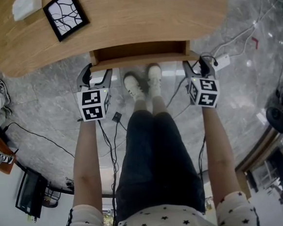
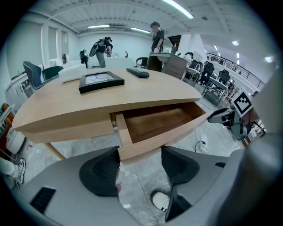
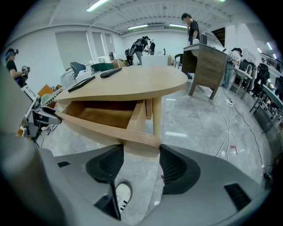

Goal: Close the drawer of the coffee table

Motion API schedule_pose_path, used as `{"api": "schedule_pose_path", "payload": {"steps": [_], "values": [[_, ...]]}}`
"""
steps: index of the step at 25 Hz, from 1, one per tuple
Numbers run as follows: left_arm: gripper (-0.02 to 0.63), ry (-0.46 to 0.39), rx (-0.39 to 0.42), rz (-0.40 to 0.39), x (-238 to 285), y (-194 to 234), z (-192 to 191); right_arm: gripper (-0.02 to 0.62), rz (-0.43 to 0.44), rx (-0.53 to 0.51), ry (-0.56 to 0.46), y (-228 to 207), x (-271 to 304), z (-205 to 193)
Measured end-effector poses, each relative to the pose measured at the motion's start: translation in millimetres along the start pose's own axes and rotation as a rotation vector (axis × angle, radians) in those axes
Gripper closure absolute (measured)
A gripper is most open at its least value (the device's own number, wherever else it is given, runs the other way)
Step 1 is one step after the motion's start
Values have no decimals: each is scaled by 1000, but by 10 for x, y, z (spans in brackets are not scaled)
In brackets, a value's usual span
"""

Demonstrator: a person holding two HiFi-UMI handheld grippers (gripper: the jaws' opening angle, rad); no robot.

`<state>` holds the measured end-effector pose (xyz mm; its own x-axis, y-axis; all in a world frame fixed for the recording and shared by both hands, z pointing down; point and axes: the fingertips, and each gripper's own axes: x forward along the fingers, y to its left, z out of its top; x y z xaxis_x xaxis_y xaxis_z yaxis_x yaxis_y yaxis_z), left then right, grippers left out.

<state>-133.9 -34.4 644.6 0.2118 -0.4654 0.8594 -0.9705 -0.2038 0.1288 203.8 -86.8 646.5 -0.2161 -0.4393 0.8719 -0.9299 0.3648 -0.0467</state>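
The wooden coffee table (image 1: 124, 23) has its drawer (image 1: 140, 52) pulled out toward me; its inside is empty (image 2: 154, 121). My left gripper (image 1: 97, 72) is open at the drawer front's left corner, which sits between the pads (image 2: 140, 152). My right gripper (image 1: 197, 64) is open at the right corner, and that corner (image 3: 139, 139) lies between its pads (image 3: 140, 152). In the right gripper view the drawer (image 3: 101, 114) angles away to the left.
On the tabletop lie a black picture frame (image 1: 65, 14), a white object (image 1: 26, 6) and a dark remote (image 2: 138, 73). My shoes (image 1: 144, 83) stand under the drawer. Cables and a power strip (image 1: 222, 61) lie on the marble floor. A table leg (image 3: 158, 117) stands beside the drawer.
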Motion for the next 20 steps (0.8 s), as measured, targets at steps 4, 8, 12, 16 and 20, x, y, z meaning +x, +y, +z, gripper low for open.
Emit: {"api": "schedule_pose_path", "payload": {"steps": [4, 8, 12, 16, 20], "values": [[307, -1, -1, 1, 27, 27, 37, 336, -1, 0, -4, -4, 25, 42], [307, -7, -2, 4, 53, 51, 90, 337, -2, -2, -11, -18, 61, 101], [307, -8, -3, 7, 72, 67, 126, 337, -4, -2, -14, -29, 83, 142], [307, -11, -4, 7, 87, 84, 158, 337, -5, -2, -18, -31, 96, 177], [307, -11, -6, 9, 111, 109, 193, 336, -8, 0, -22, -36, 115, 212]]}}
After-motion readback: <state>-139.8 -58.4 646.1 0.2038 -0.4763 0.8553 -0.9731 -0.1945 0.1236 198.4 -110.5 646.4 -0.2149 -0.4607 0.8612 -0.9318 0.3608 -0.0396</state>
